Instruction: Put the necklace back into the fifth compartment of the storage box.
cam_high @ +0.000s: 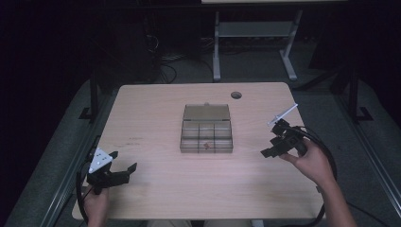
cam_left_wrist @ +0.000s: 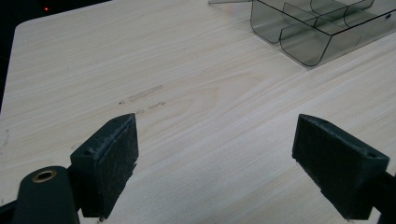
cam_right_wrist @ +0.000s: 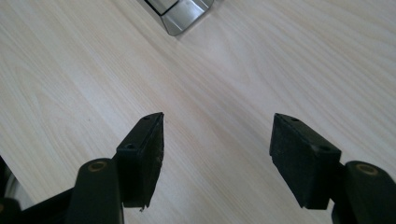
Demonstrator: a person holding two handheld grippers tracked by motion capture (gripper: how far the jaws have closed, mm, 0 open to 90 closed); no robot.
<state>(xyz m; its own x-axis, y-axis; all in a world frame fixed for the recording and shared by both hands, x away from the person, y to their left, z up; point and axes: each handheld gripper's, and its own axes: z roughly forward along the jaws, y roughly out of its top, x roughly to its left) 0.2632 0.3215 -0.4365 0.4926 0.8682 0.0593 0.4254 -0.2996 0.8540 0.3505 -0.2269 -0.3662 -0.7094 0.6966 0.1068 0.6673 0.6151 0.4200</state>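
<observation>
A clear smoky plastic compartment box [cam_high: 206,135] lies open at the middle of the wooden table [cam_high: 156,109], its lid folded back flat behind it. A small reddish item [cam_high: 205,145] rests in a front compartment. My left gripper [cam_high: 124,171] hovers at the front left of the table, open, nothing between its pads [cam_left_wrist: 109,163]. The box's corner [cam_left_wrist: 310,32] lies far ahead of it. My right gripper [cam_high: 267,150] is held by a hand right of the box, open and empty, with bare wood between its fingers [cam_right_wrist: 306,158]. One corner of the box [cam_right_wrist: 180,14] shows at its top edge.
A round cable hole [cam_high: 236,95] sits near the table's far edge. Beyond the table stand the metal legs of another desk [cam_high: 216,52] on a dark floor. Black cables trail from both grippers off the front edge.
</observation>
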